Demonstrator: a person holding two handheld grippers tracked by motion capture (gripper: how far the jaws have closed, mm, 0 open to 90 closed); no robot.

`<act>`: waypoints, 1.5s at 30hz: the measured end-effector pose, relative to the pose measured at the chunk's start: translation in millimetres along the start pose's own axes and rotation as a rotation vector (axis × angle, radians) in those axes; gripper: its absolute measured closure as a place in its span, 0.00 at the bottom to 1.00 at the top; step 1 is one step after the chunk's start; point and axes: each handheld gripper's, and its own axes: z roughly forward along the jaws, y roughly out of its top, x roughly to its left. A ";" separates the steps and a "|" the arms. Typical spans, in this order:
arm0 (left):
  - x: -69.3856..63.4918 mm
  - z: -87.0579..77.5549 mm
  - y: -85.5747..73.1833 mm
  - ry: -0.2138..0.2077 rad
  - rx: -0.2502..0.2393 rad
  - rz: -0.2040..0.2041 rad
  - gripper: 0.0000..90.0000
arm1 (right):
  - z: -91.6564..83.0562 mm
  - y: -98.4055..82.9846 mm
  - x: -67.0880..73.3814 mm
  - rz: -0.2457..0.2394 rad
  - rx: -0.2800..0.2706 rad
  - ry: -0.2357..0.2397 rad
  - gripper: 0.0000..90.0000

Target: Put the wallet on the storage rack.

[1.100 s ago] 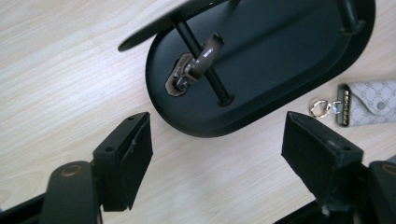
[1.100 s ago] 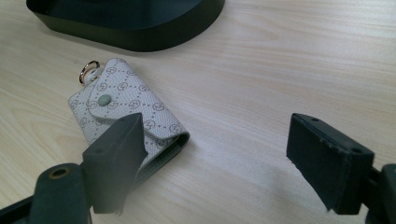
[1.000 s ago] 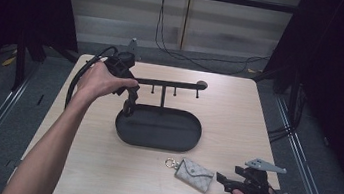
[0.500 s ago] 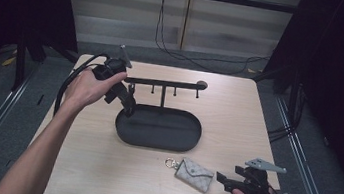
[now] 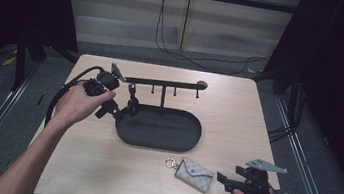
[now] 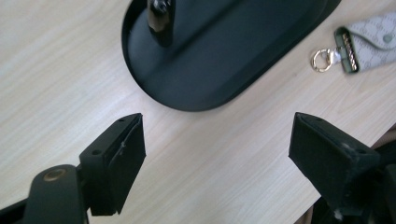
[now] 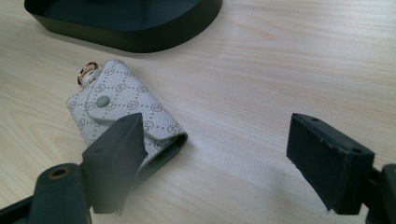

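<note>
A black oval tray (image 5: 175, 134) carries an upright post and a rail with hooks (image 5: 162, 82). A dark item (image 5: 131, 104) hangs from the leftmost hook, over the tray's left end (image 6: 224, 60). My left gripper (image 5: 116, 112) is beside that end, low over the table. It is open, its jaws have just been opening, and nothing is between them (image 6: 217, 154). A pale patterned key pouch (image 5: 193, 174) with a gold ring (image 5: 170, 163) lies in front of the tray. My right gripper (image 5: 223, 180) is open just right of the pouch (image 7: 126, 112); one jaw is at its edge.
The light wooden table (image 5: 258, 118) has bare room to the tray's right and along its front left. Its front edge runs close under my right hand. Dark floor, cables and metal rails surround the table.
My left hand has drawn its gripper away from the rail's left end, down and toward the front left. The right gripper and the pouch have stayed put.
</note>
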 end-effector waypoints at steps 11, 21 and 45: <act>-3.7 3.2 -32.7 -0.005 -0.142 -0.042 0.24 | -0.1 0.2 0.5 -0.004 0.002 0.004 0.21; 0.0 12.9 -70.7 -0.019 -0.231 -0.064 0.21 | 0.8 0.5 0.2 0.003 0.007 0.013 0.21; -10.1 59.3 -167.2 -0.052 -0.467 -0.114 0.24 | 1.1 1.2 0.1 0.008 -0.005 0.008 0.21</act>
